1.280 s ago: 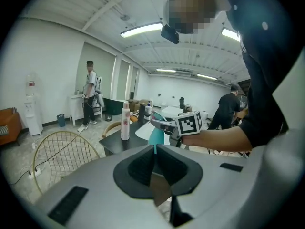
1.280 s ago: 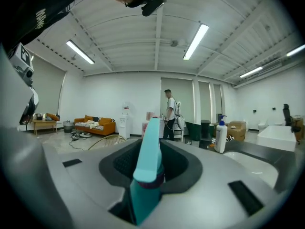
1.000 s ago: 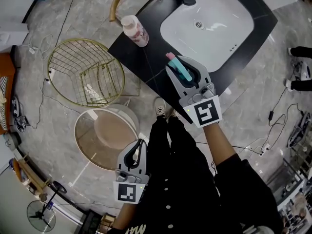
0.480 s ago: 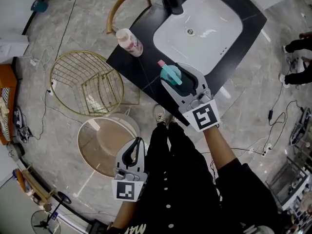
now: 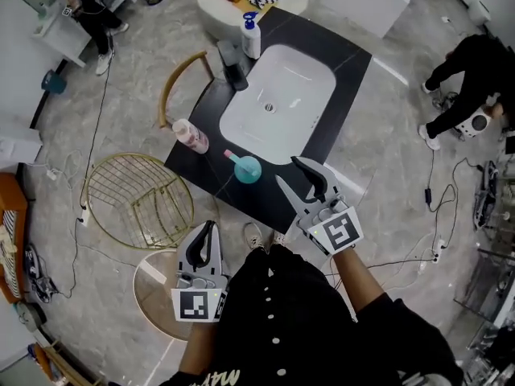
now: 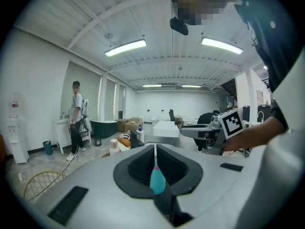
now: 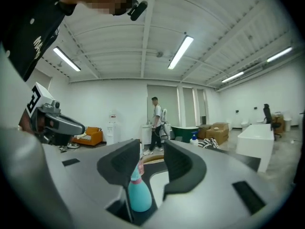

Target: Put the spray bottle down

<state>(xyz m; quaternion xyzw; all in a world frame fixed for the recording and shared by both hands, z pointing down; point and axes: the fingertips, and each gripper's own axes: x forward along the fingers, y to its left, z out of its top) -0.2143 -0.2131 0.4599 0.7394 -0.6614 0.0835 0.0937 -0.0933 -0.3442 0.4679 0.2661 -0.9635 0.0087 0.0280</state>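
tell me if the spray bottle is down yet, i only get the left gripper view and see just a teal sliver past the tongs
observer: yes, the spray bottle stands upright on the black counter, right beside the white sink.
operator: is the right gripper off it
observer: yes, the right gripper is apart from it. its tongs are open, have just been closing a little, and nothing is between them.
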